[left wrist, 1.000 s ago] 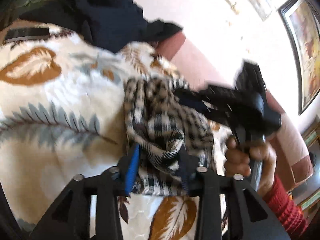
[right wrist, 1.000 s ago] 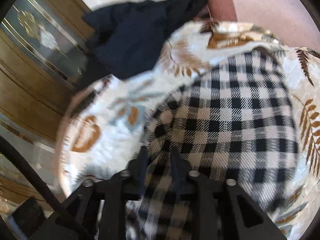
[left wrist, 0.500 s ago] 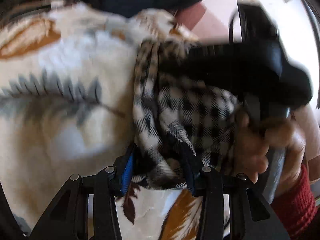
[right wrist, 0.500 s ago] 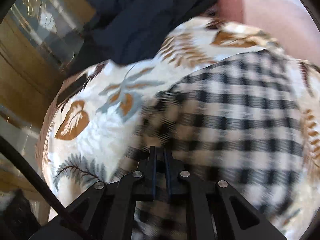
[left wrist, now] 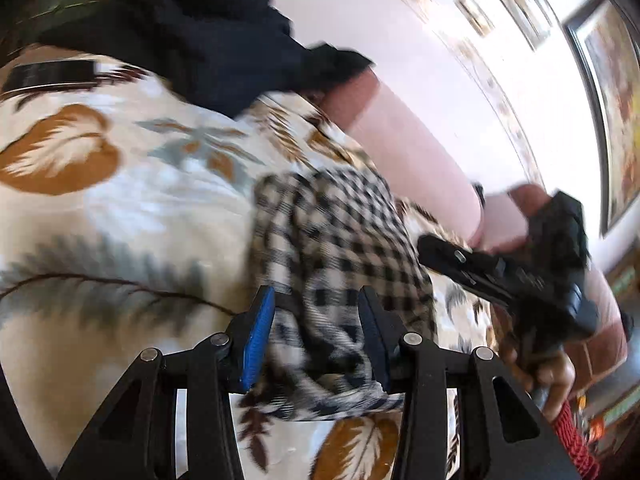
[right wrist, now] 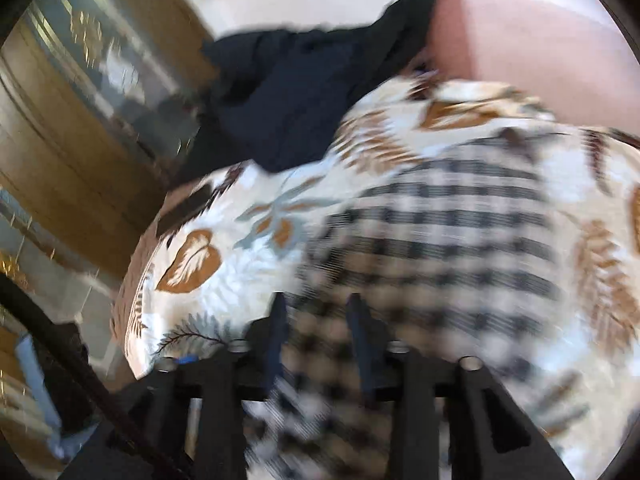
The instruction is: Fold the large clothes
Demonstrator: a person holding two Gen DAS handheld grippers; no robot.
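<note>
A black-and-cream checked garment (left wrist: 336,240) lies bunched on a leaf-printed bedspread (left wrist: 120,208). My left gripper (left wrist: 316,308) is shut on its near edge, with a fold of cloth filling the gap between the pads. In the left wrist view my right gripper (left wrist: 430,246) hovers just off the garment's right side, held by a hand (left wrist: 536,372) in a red sleeve. In the right wrist view the checked garment (right wrist: 440,232) spreads flatter. There the right gripper (right wrist: 316,312) has its jaws opening, with blurred cloth showing between the fingers, which do not press on it.
A dark navy garment (left wrist: 208,28) is heaped at the far end of the bed, also in the right wrist view (right wrist: 300,92). A pink headboard (left wrist: 408,152) runs along the wall. A wooden cabinet (right wrist: 80,120) stands beyond the bed's left edge. A framed picture (left wrist: 612,100) hangs on the right.
The right gripper's fingers closed half a second ago and have since spread apart. In the left wrist view it has drawn back to the right, off the garment. The left grip holds.
</note>
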